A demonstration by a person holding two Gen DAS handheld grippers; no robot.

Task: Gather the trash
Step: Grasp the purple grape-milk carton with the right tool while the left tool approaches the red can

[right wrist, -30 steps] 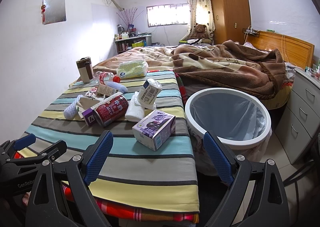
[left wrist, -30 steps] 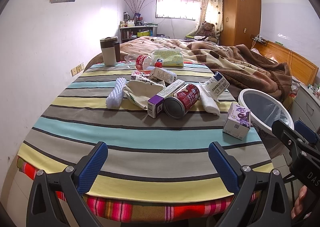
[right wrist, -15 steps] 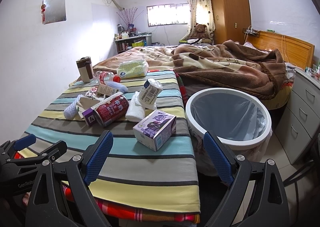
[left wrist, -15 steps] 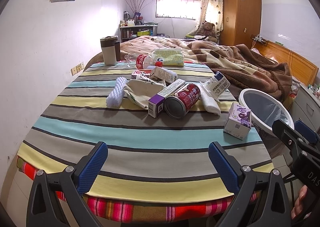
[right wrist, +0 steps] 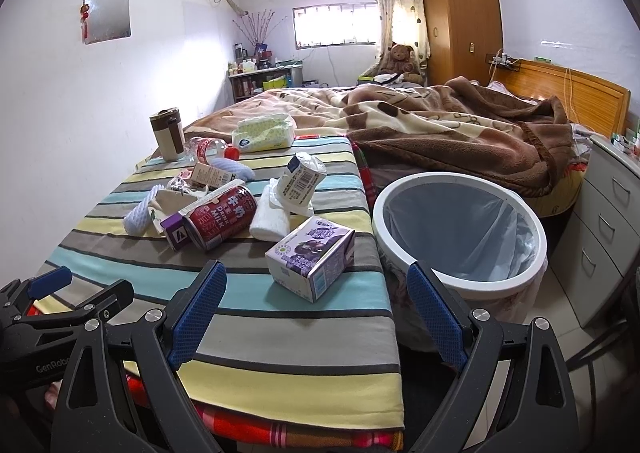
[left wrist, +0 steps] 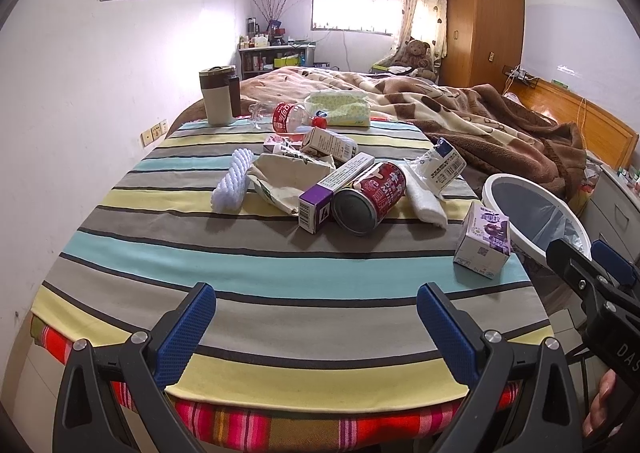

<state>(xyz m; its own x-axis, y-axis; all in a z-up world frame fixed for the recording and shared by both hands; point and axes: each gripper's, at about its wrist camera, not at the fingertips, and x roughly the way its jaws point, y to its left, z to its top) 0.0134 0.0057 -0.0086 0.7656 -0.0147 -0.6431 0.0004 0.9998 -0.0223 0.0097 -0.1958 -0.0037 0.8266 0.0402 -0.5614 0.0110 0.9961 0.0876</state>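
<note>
Trash lies on a striped table: a red milk can on its side, a purple-ended carton, a purple drink box near the right edge, a crumpled white carton, a plastic bottle and paper wrappers. A white bin with a liner stands on the floor right of the table. My left gripper hovers open over the near table edge. My right gripper is open just before the purple drink box. Neither holds anything.
A brown-and-cream mug and a tissue pack stand at the table's far end. A white rope-like roll lies left. A bed with a brown blanket is behind, drawers at right, a wall at left.
The right gripper view has crept slightly forward toward the purple drink box. The left gripper has barely moved. Both stay open.
</note>
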